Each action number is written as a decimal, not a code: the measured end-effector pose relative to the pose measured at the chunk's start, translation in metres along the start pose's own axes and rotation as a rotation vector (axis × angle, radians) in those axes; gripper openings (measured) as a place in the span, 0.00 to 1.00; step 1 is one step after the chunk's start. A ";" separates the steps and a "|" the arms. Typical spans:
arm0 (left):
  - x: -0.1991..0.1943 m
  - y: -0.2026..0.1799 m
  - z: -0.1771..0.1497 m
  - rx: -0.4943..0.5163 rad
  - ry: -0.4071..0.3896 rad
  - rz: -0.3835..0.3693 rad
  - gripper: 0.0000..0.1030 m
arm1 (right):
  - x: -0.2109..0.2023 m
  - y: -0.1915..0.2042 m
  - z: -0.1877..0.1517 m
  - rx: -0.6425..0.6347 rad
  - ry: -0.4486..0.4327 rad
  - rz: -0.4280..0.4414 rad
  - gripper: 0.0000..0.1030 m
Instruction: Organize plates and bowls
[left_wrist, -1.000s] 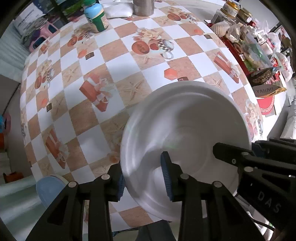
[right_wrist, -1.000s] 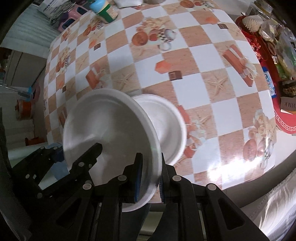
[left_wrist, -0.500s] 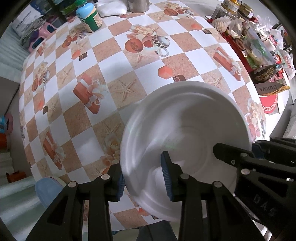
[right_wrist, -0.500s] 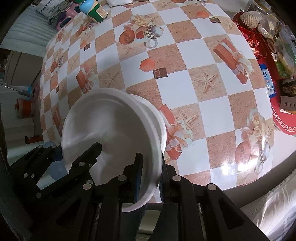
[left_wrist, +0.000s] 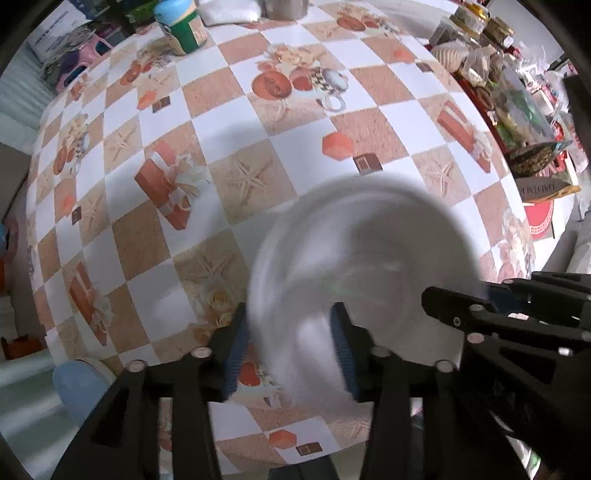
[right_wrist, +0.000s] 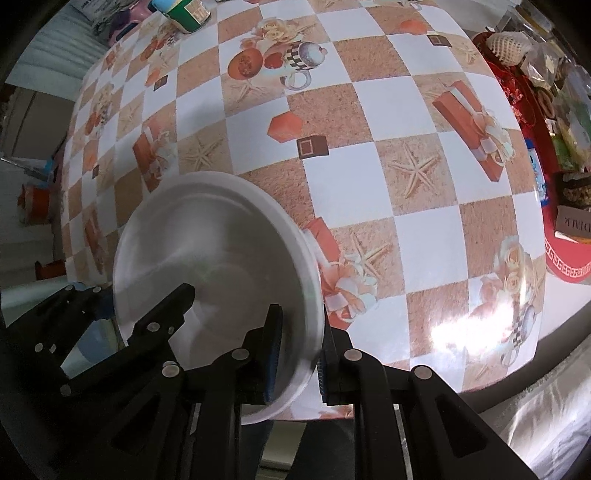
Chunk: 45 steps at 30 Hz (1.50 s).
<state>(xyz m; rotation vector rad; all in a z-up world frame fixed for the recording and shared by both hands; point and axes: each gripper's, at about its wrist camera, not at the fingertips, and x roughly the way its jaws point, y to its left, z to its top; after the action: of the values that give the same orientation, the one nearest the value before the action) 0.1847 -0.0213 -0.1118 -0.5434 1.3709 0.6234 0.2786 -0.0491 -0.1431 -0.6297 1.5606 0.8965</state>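
1. A white plate (right_wrist: 207, 254) hangs tilted above the near edge of the table (right_wrist: 417, 206). The right gripper (right_wrist: 299, 354) grips its rim.
2. The right gripper's 2 blue-padded fingers (right_wrist: 274, 354) are drawn narrow, 1 on each face of the plate's right-hand rim, so the plate stands almost edge-on between them.
3. In the left wrist view the plate (left_wrist: 369, 266) is smeared by motion blur; its rim lies between the blue pads of the left gripper (left_wrist: 290, 349).
4. The left gripper's pads (left_wrist: 341, 347) stand moderately apart. 1 pad lies over the plate's inner face and the other just outside its rim. With the blur I cannot tell whether they press on the plate.
5. The 2 grippers sit close together at the near edge of the table, both pointing out across it. Each gripper's black linkage shows in the other's view, at the plate's side.
6. The table wears a checked cloth (left_wrist: 236, 155) of white and tan squares printed with starfish and gift boxes.
7. A green jar (left_wrist: 181, 26) with a blue lid stands at the far edge.
8. Packets and jars (left_wrist: 517, 96) crowd the right edge, and a blue stool (left_wrist: 79, 387) sits below the near left corner.
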 end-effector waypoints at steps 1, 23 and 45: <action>-0.003 0.003 -0.002 -0.005 -0.019 -0.004 0.62 | 0.001 0.000 0.001 -0.003 0.006 0.000 0.17; -0.047 0.030 -0.030 0.002 -0.025 -0.095 1.00 | -0.045 -0.013 -0.034 0.079 -0.088 0.015 0.99; -0.053 0.030 -0.033 0.062 0.008 -0.030 1.00 | -0.029 -0.004 -0.048 0.152 -0.019 0.013 0.99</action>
<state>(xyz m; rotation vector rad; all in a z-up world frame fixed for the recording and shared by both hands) 0.1355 -0.0265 -0.0629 -0.5155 1.3828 0.5532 0.2598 -0.0930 -0.1132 -0.5012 1.6007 0.7828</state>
